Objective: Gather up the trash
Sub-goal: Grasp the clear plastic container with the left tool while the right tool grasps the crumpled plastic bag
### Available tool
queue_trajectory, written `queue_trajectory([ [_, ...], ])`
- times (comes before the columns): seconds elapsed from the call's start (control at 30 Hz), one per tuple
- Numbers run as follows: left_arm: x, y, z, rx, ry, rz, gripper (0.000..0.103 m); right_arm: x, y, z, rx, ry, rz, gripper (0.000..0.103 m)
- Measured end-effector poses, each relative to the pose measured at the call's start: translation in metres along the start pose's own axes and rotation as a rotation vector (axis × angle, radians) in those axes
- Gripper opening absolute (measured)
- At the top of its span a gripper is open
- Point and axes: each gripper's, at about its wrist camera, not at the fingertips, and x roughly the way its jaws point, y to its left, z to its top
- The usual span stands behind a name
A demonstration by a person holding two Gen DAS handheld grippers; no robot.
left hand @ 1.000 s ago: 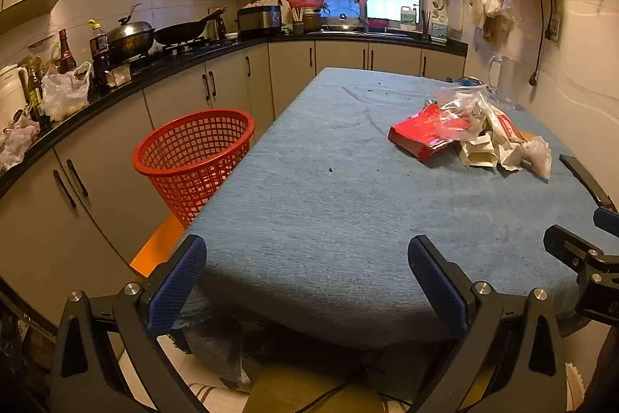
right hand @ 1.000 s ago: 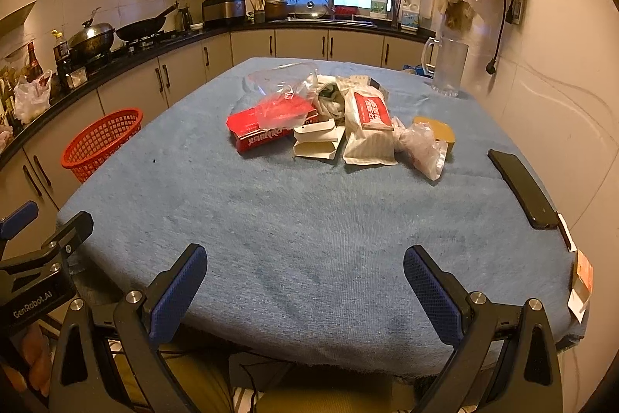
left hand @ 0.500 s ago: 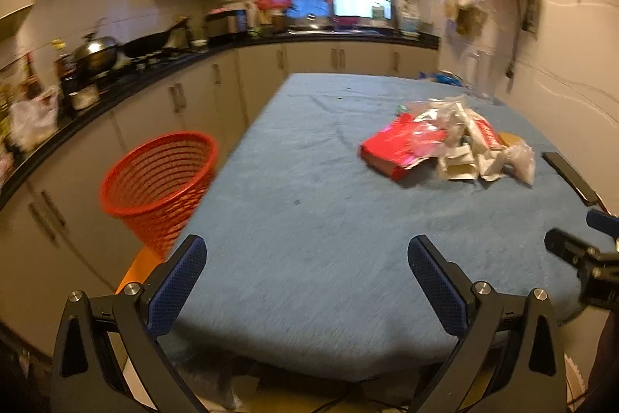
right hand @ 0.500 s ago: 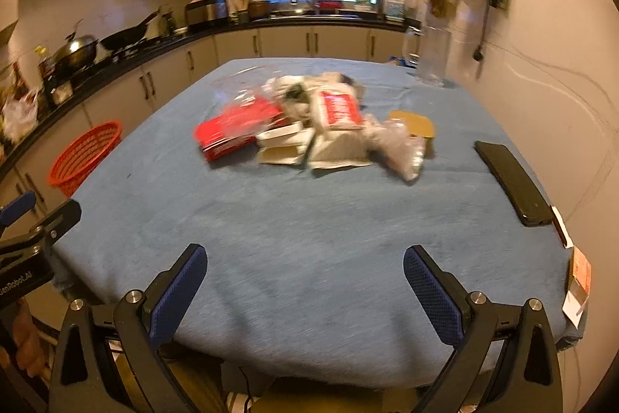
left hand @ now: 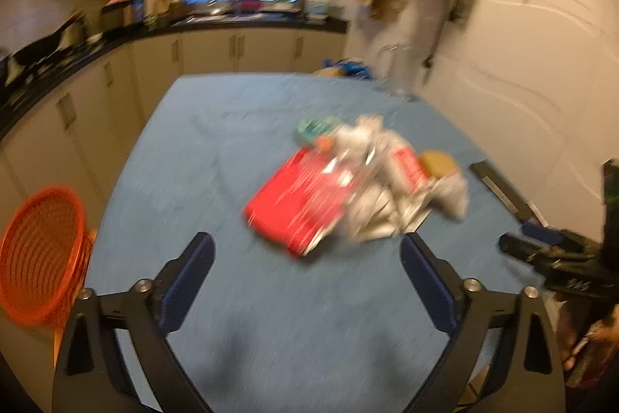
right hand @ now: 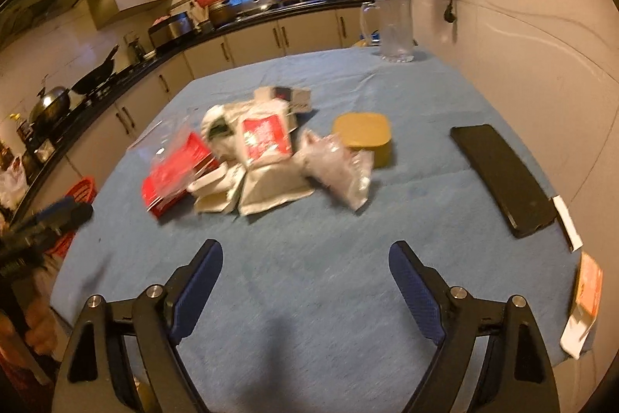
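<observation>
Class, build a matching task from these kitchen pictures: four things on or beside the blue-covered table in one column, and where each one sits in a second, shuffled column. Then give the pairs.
Things
1. red mesh plastic basket
2. flat black phone
3. clear glass pitcher
4. red flat packet

Places
A. far end of the table, near the wall
B. left edge of the trash pile
C. off the table, beside its left edge
D. right side of the table, apart from the pile

Pairs: 1-C, 2-D, 3-A, 4-B

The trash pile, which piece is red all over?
The flat red packet at the pile's left edge, nearest the orange basket. The white bag beside it has only a red label.
</observation>
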Motion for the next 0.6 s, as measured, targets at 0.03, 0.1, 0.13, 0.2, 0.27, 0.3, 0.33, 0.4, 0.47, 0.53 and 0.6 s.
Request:
queue_trajectory([
  [0.03, 0.003, -0.006, 0.012, 0.04, -0.001, -0.05, 0.095, 0.002, -0.004, 0.003, 0.011, 0.003, 0.004, 0.091],
  [0.1, 0.009, -0.013, 0.028, 0.092, -0.018, -0.031, 0.092, 0.004, -0.012, 0.009, 0.04, 0.011, 0.016, 0.091],
  [0.13, 0.013, -0.017, 0.033, 0.123, -0.018, -0.023, 0.091, 0.005, -0.016, 0.012, 0.054, 0.009, 0.016, 0.091],
  [0.2, 0.025, -0.028, 0.041, 0.224, -0.01, -0.048, 0.083, 0.005, -0.022, 0.018, 0.064, -0.001, 0.006, 0.091],
  [0.27, 0.038, -0.036, 0.044, 0.304, 0.022, -0.062, 0.068, 0.007, -0.027, 0.022, 0.071, -0.005, -0.003, 0.091],
  [0.3, 0.045, -0.039, 0.045, 0.329, 0.046, -0.084, 0.054, 0.008, -0.03, 0.023, 0.076, -0.005, -0.006, 0.091],
  [0.33, 0.051, -0.042, 0.046, 0.35, 0.073, -0.107, 0.048, 0.009, -0.032, 0.024, 0.079, -0.002, -0.007, 0.091],
  [0.4, 0.062, -0.046, 0.048, 0.388, 0.121, -0.133, 0.045, 0.013, -0.037, 0.026, 0.083, 0.005, -0.009, 0.091],
  [0.47, 0.071, -0.052, 0.05, 0.424, 0.135, -0.122, 0.045, 0.015, -0.042, 0.029, 0.09, 0.006, -0.012, 0.091],
  [0.53, 0.075, -0.052, 0.049, 0.43, 0.158, -0.122, 0.044, 0.019, -0.046, 0.033, 0.097, 0.011, -0.012, 0.091],
  [0.6, 0.083, -0.052, 0.047, 0.429, 0.19, -0.099, 0.027, 0.023, -0.047, 0.036, 0.09, 0.017, -0.005, 0.091],
])
